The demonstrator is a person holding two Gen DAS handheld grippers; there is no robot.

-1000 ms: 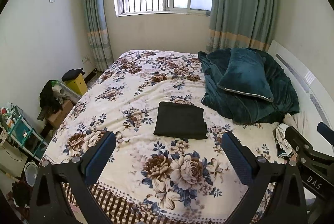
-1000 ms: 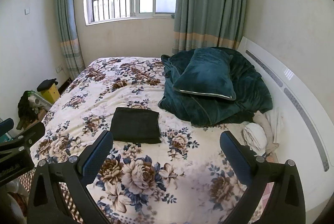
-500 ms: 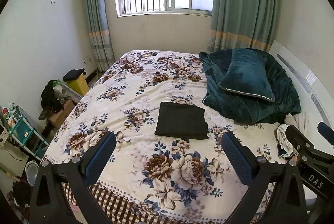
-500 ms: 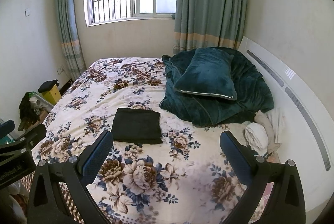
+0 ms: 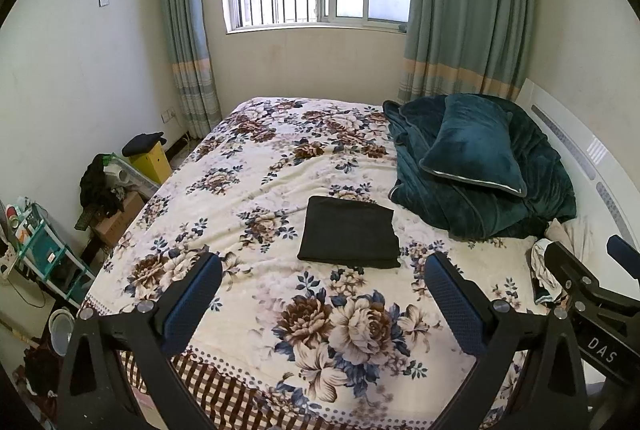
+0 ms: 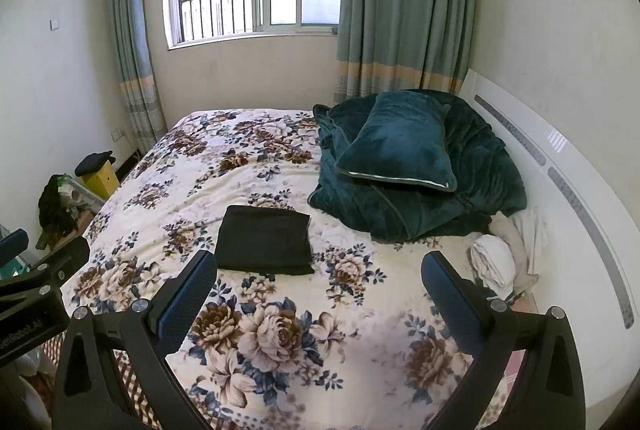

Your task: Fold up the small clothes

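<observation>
A black garment [image 5: 349, 232] lies folded into a flat rectangle in the middle of the floral bed cover [image 5: 256, 181]; it also shows in the right wrist view [image 6: 265, 240]. My left gripper [image 5: 320, 294] is open and empty, held above the near part of the bed, well short of the garment. My right gripper [image 6: 320, 290] is open and empty too, at about the same height, with the garment ahead and to its left. Part of each gripper's body shows in the other's view.
A dark green blanket [image 5: 480, 197] with a green pillow [image 5: 472, 145] is piled at the right by the white headboard [image 6: 560, 181]. Bundled pale clothes [image 6: 496, 262] lie beside it. Boxes, a yellow stool [image 5: 154, 159] and a teal rack [image 5: 44, 250] crowd the floor on the left.
Both views have shifted slightly; the grippers drifted a little back and up. The garment has not moved and both grippers stay open.
</observation>
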